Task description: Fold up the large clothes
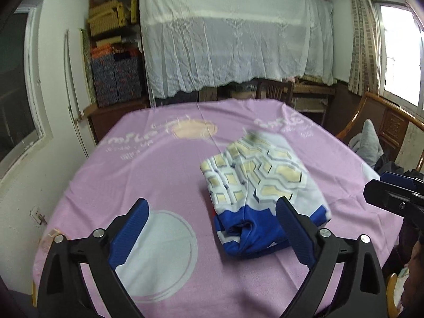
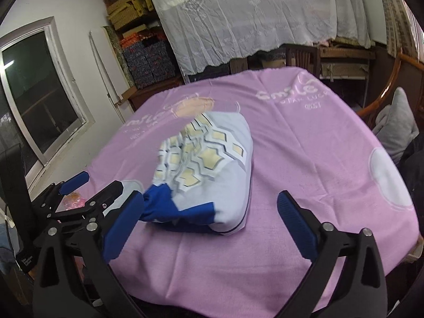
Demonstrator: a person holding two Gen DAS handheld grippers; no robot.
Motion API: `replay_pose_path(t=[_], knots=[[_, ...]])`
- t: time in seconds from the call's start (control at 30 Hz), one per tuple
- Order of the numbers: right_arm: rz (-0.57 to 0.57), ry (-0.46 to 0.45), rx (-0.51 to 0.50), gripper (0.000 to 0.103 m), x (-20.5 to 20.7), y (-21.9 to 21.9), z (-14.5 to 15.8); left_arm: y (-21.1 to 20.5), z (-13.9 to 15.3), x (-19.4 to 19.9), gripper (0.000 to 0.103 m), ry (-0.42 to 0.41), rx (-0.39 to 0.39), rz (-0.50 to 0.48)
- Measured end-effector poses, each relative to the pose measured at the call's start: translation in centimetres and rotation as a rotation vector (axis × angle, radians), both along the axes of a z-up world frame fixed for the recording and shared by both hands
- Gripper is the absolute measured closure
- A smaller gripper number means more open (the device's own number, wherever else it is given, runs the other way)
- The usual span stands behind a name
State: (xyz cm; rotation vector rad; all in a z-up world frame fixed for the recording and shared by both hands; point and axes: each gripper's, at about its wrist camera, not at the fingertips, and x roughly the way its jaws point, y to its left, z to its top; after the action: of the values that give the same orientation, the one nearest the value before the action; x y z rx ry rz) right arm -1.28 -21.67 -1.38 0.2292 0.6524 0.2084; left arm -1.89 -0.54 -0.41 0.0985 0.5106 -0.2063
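Folded garment [image 1: 261,198] lying on pink-covered bench [image 1: 159,175], long axis running away from both tongs; left tongs [image 1: 212,234] and right tongs [image 2: 209,228] spread wide, gripping nothing, about equally near.

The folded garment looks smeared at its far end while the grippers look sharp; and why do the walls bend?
Left wrist view: the folded garment blurs at its far end, the left gripper stays crisp, and the window glares white. Right wrist view: the garment's top is smeared, the right gripper is sharp; the fisheye lens bows the walls and darkens the corners.
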Motion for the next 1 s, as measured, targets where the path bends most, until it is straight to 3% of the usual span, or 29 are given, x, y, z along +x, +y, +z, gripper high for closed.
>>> replay_pose_path(t=[0.17, 0.33, 0.73, 1.0], knots=[[0.013, -0.089, -0.039, 0.005, -3.1, 1.1, 3.0, 0.8, 2.5, -3.3, 0.004, -0.091, -0.013, 0.009], [0.034, -0.127, -0.058, 0.005, -4.7, 1.8, 3.9, 0.9, 3.0, -4.3, 0.004, -0.101, -0.025, 0.009], [0.036, 0.0, -0.049, 0.005, -1.2, 2.3, -0.4, 0.6, 0.1, -1.6, 0.004, 0.014, -0.004, 0.03], [0.041, 0.009, -0.065, 0.005, -0.6, 2.7, -0.9, 0.3, -0.4, -1.4, 0.004, 0.031, 0.0, 0.022]])
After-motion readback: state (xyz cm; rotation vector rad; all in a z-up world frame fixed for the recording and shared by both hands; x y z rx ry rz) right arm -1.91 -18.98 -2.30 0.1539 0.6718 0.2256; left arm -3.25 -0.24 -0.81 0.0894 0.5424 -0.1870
